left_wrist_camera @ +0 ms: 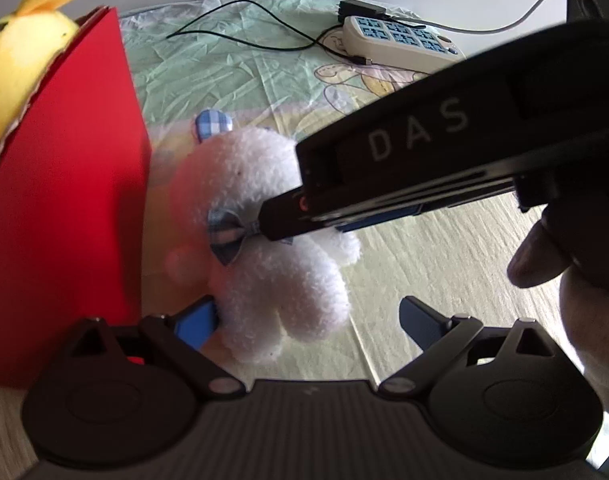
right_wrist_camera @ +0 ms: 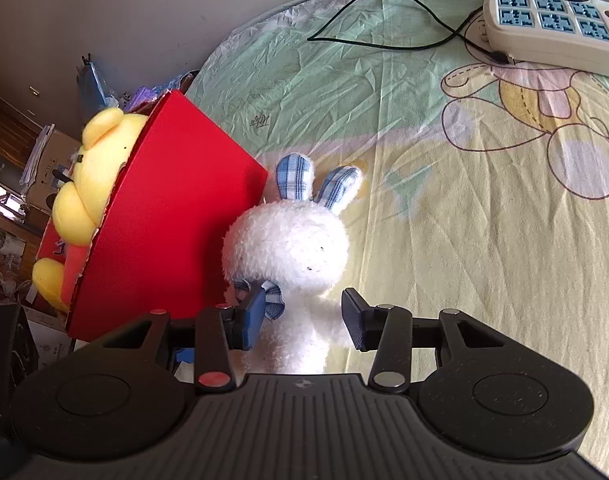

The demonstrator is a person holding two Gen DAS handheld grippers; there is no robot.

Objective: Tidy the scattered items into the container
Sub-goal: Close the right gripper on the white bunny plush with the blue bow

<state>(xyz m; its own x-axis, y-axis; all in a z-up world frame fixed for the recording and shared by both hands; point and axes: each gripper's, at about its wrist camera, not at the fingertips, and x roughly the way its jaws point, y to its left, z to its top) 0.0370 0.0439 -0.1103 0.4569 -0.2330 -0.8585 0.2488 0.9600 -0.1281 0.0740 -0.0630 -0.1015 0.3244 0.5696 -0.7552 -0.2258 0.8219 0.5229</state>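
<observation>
I am holding my right claw [right_wrist_camera: 300, 320] wide around the white rabbit [right_wrist_camera: 288, 248] lying on the bed sheet [right_wrist_camera: 444, 240] beside the red box [right_wrist_camera: 164, 232], my left claw [left_wrist_camera: 308, 320] gaping by its legs, the yellow bear [right_wrist_camera: 88, 184] sitting inside the box.

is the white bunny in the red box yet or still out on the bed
Out. The white bunny lies on the bedsheet beside the red box, between the right gripper open jaws.
</observation>
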